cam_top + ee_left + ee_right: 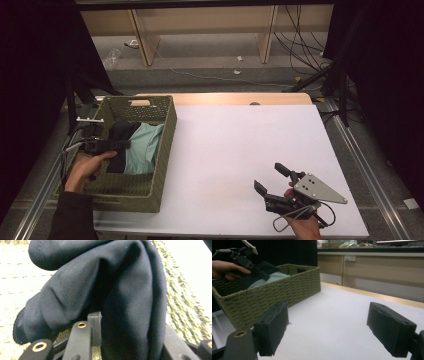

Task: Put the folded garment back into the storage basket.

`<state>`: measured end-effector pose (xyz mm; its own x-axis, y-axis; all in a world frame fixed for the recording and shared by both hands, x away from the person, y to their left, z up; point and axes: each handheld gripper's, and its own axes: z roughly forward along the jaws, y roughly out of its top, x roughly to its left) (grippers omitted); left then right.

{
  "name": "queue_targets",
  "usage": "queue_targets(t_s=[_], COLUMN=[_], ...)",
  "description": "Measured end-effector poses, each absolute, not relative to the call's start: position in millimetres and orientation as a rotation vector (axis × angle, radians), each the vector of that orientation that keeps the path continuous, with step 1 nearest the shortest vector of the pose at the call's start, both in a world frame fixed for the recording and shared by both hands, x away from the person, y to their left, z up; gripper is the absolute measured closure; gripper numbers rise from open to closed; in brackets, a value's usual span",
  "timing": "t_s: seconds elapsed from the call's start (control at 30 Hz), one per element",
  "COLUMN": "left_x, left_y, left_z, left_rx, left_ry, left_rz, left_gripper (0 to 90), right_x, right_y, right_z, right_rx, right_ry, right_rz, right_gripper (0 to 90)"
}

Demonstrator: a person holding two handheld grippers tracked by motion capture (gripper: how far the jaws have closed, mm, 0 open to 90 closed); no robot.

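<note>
Left gripper (116, 144), left of frame: I have jaws clamped on dark garment (105, 285) inside basket (165, 150) (unloading barely begun, I judge). Right gripper (274, 181), lower right: jaws apart, idle.

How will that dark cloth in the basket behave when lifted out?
The dark cloth folds softly around the left gripper, so it will probably hang limp and trail. It looks light. It might drag the pale green cloth beside it in the basket.

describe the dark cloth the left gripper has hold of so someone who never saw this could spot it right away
Find the green woven basket at the table's left side. Inside it, the left gripper is closed on a dark navy garment, bunched in folds. Its neighbour, a pale teal garment, is far lighter and lies to its right.
</note>
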<state>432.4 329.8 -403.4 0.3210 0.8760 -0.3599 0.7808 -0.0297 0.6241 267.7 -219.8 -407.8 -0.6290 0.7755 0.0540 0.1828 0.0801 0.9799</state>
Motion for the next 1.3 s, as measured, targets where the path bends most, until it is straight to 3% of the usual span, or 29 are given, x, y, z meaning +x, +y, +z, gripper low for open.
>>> queue_targets(t_s=[0.4,0.83,1.03,1.17,1.3], left_x=[432,435,434,432,429], left_y=[328,326,328,329,329], left_z=[-401,-398,-394,-389,-381], left_rx=[1.858,1.896,1.858,1.841,1.796], left_ry=[1.523,1.682,1.722,1.745,1.718], left_rz=[0.218,0.325,0.387,0.500,0.497], left_gripper=[59.5,24.6,16.4,15.2,15.1], right_x=[268,268,267,267,268], right_y=[-220,-220,-220,-220,-220], right_z=[-408,-408,-408,-408,-408], right_rx=[0.942,0.941,0.942,0.943,0.941], right_ry=[1.873,1.872,1.875,1.877,1.875], right_rz=[1.581,1.582,1.584,1.582,1.580], right_gripper=[18.3,18.3,18.3,18.3,18.3])
